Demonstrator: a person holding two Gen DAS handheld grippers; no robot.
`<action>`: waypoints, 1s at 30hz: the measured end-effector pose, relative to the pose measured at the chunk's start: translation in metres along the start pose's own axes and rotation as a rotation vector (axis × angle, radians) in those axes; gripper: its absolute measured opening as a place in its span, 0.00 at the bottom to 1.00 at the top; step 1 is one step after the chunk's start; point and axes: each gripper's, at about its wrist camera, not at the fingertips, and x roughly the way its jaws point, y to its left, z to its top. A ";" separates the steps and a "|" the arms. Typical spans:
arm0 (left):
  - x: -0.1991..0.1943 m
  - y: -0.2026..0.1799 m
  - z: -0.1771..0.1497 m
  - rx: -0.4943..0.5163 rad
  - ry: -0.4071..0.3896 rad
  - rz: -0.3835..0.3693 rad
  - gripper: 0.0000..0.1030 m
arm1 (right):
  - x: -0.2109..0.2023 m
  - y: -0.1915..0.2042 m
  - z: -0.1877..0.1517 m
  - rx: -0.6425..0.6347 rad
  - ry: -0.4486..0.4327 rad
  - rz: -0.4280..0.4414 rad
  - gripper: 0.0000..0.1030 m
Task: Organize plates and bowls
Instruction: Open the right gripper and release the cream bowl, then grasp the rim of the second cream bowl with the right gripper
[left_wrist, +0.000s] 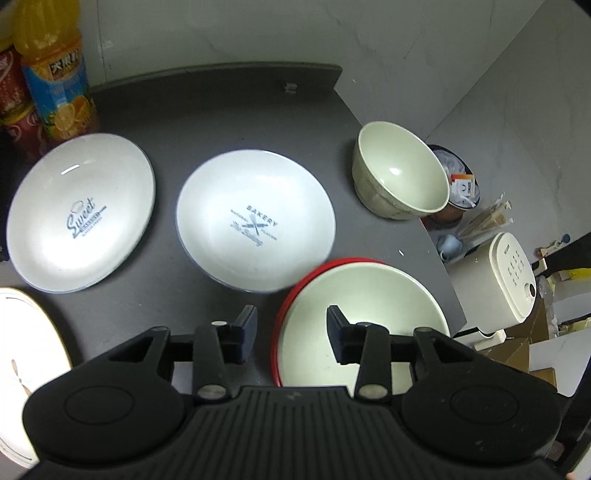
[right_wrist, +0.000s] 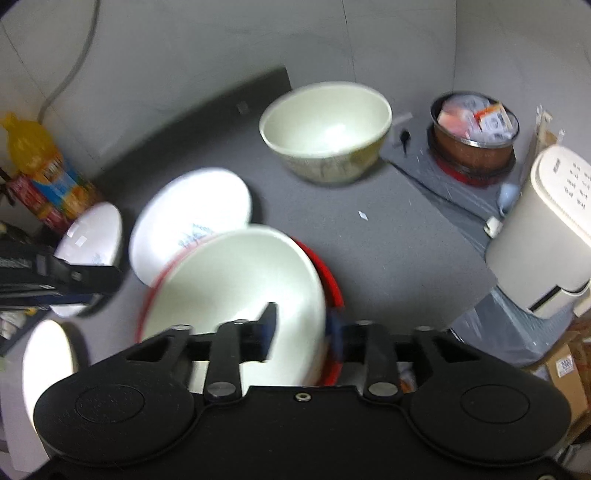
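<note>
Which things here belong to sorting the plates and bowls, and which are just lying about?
Job: Sweet plate, Bakery plate, cream bowl, red-rimmed bowl, gold-rimmed plate.
Lying about: juice bottle, red can, white appliance, full bin.

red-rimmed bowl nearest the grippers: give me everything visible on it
The red-rimmed bowl is wide and shallow, glossy cream inside with a red outside and lip, ceramic or melamine by its look. It looks empty and sits at the near right of the dark grey table, its far rim meeting the Bakery plate. The right gripper straddles its right rim, jaws apart; blur hides any contact.
</note>
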 end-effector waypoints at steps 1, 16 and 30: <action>-0.001 0.001 0.000 0.000 -0.005 0.004 0.45 | -0.004 0.001 0.001 -0.006 -0.017 -0.002 0.54; -0.003 -0.007 0.001 0.016 -0.056 0.047 0.66 | -0.022 -0.024 0.013 0.075 -0.094 0.025 0.62; 0.025 -0.032 0.032 0.025 -0.061 0.071 0.69 | 0.006 -0.054 0.053 0.106 -0.116 0.019 0.62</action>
